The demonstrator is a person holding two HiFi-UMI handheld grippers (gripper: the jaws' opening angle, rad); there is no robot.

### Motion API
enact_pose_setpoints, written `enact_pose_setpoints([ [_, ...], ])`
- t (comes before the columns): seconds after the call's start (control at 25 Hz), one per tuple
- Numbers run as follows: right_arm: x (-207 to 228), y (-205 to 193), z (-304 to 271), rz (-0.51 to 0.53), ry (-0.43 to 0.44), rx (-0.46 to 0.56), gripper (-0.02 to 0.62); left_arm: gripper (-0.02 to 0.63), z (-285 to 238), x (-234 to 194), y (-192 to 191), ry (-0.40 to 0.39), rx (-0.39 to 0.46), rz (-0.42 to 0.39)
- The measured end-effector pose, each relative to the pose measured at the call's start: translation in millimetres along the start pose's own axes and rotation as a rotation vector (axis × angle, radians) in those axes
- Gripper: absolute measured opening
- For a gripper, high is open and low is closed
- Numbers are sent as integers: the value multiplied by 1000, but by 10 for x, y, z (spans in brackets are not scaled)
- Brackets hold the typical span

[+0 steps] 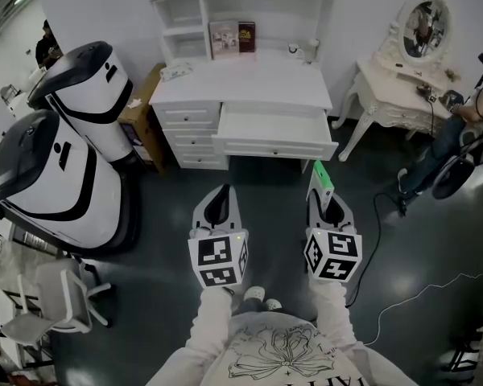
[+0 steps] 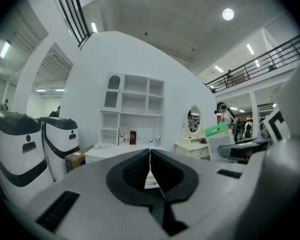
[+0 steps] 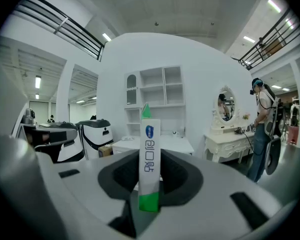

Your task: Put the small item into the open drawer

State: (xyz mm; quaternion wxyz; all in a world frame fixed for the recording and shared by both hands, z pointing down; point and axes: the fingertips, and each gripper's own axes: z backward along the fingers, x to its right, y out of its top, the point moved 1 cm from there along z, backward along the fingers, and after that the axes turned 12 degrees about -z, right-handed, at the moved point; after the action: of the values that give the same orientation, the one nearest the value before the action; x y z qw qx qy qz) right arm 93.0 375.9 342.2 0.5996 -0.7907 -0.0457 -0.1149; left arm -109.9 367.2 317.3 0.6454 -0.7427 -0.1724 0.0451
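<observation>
White plastic shells the left gripper (image 1: 220, 193), low and left of centre in the head view; its jaws are pressed together on nothing, dark pads (image 2: 140, 170) touching in the left gripper view. To its right, the right gripper (image 1: 323, 191) has its jaws clamped on the small item, a slim white-and-green carton (image 1: 321, 175). In the right gripper view the carton (image 3: 150, 154) stands between the pads, its long axis running along the jaws and its green end poking past the tips. The open drawer (image 1: 275, 131) lies up the frame and slightly left of the carton, pulled out beneath the white tabletop (image 1: 241, 87). The right gripper is much the nearer, so the coming move likely means carrying the carton forward, a little left, over the drawer's front panel.
</observation>
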Motion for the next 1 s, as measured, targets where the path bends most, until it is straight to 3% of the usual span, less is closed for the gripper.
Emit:
enact_pose_setpoints([
  [0.48,-91,-62,-321,-41,-39,25,89,6,-312,-249,-126,-38,-10,2],
  [1.0,36,-158,-836,-67,-63,-24,89,6,-790,-375,-330,-56,-64,16],
])
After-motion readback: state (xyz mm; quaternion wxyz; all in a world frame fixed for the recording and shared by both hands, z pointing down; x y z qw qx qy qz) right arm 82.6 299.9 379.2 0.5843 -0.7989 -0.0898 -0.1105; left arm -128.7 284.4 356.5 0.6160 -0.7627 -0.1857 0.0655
